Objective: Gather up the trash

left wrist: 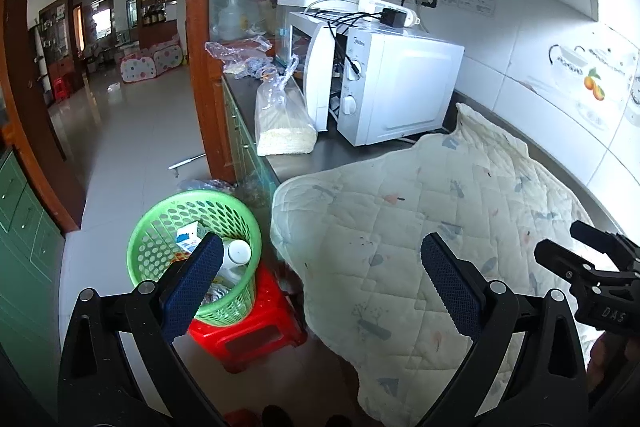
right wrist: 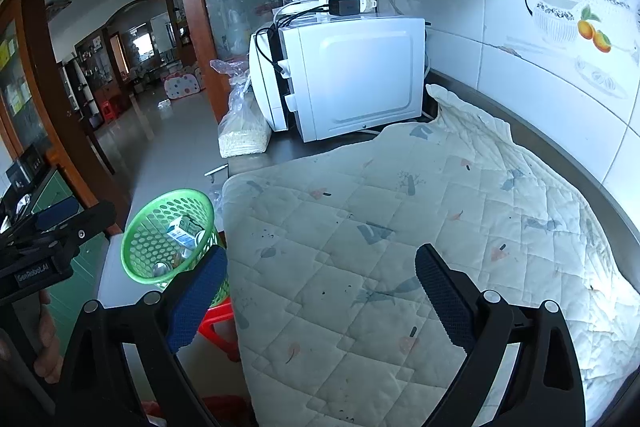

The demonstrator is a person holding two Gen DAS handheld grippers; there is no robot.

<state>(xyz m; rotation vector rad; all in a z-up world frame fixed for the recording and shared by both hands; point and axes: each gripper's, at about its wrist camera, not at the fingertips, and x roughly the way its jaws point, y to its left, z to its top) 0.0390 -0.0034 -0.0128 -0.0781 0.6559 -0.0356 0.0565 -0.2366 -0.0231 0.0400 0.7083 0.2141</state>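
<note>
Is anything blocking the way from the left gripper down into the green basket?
Nothing visible does. The left gripper is open and empty beside the green basket, whose mouth is uncovered. Inside lie a white bottle and a small carton, leaving room.

- Left gripper (left wrist: 322,259): black frame, two fingers (left wrist: 448,279) faced with blue textured pads — silver round screws at the pivots.
- Right gripper (right wrist: 320,275): identical build; its body carried white "DAS" lettering, the left body a "GenRobot.AI" label.
</note>
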